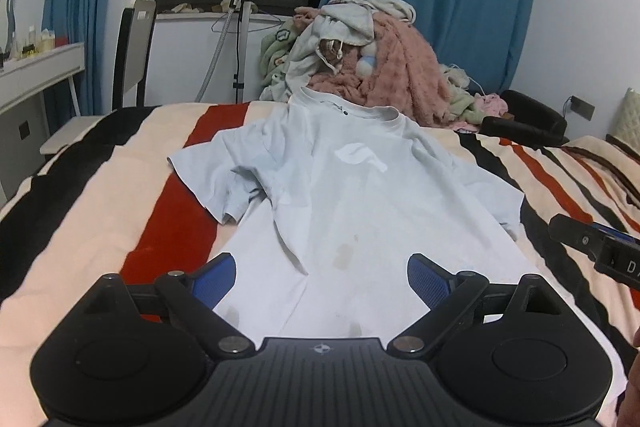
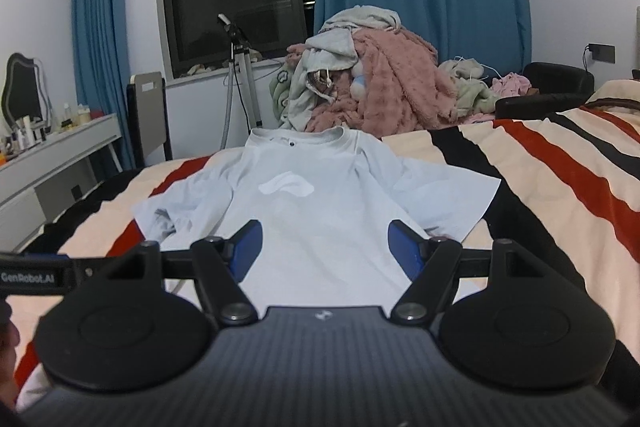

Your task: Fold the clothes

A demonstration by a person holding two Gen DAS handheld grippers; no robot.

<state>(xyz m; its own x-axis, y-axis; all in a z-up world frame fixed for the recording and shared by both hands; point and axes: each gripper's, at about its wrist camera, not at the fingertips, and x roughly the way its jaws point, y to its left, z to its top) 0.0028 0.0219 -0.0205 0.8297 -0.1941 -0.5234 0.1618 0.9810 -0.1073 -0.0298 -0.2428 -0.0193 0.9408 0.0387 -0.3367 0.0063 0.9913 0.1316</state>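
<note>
Across the bed (image 1: 100,195) a pale T-shirt (image 1: 360,195) is spread flat, unfolded; both tongs, left (image 1: 320,281) and right (image 2: 324,251), are held spread and empty above its hem, so a grip seems needed.

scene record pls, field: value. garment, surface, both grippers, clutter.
garment: pale blue T-shirt, front up, collar at far end, unfolded
left sleeve: bunched and creased
right sleeve: spread flat
surface: striped bedspread
left gripper: open, over the shirt's hem, holding nothing
right gripper: open, over the shirt's lower body, holding nothing
clutter: pile of clothes and a pink blanket beyond the collar
</note>
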